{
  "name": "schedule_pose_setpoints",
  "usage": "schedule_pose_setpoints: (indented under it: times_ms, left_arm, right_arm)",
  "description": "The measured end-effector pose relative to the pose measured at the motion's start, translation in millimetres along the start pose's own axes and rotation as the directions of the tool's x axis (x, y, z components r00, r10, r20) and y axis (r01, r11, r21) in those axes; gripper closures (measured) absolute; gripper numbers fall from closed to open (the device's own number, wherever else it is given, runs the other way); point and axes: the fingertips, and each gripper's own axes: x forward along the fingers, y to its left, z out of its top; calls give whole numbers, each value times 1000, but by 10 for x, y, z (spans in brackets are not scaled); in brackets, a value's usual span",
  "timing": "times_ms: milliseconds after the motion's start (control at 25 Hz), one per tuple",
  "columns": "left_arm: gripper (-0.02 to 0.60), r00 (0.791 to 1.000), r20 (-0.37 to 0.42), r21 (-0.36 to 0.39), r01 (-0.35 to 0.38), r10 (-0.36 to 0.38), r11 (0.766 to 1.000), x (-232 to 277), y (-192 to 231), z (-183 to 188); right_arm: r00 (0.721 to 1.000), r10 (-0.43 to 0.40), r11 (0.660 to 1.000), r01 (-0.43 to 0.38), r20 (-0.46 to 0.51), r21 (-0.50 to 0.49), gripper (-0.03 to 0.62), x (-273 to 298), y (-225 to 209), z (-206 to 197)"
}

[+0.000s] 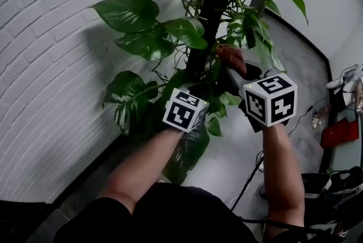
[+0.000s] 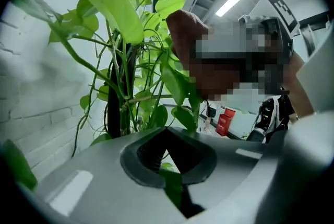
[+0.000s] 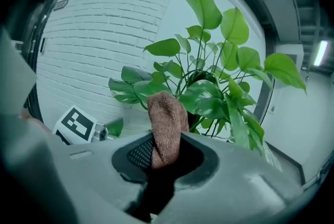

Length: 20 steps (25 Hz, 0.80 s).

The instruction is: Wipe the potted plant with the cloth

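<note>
- The leafy green potted plant (image 1: 187, 32), trained up a dark central pole, is standing on the grey floor (image 1: 238, 162), just beside the white-painted brick wall (image 1: 51, 66).
- The folded rust-brown terry cloth (image 3: 166, 118) is pressing against the foliage on the plant's right side, about halfway up.
- My right gripper (image 3: 164, 160) is clamping the lower end of that cloth. The rest of it is sticking up past the jaws toward the plant.
- My left gripper (image 2: 172, 165) is pinching a low green leaf (image 2: 174, 189) of the plant, its jaws closed on the blade, which is running down through the slot.
- In the head view, both marker cubes are sitting at the plant's lower front. The left one is tucked among the leaves.
- A red box (image 1: 340, 133) is lying well apart from the plant, to its right, and a black cable (image 1: 249, 179) is trailing across the floor near me.
</note>
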Motion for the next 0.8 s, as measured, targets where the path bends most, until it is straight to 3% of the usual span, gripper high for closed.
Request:
schedule_pose_setpoints:
  times_ms: [360,800]
  left_arm:
    - [572,992,42,9,119,-119,993,86,-214,128]
    - [572,988,37,8,150,-151,989,83,-234,77]
  right_arm:
    - [998,-47,996,49,-37,75,530,63,-59,-85]
    - [995,-71,993,77,-64,95,530,57,128,-411]
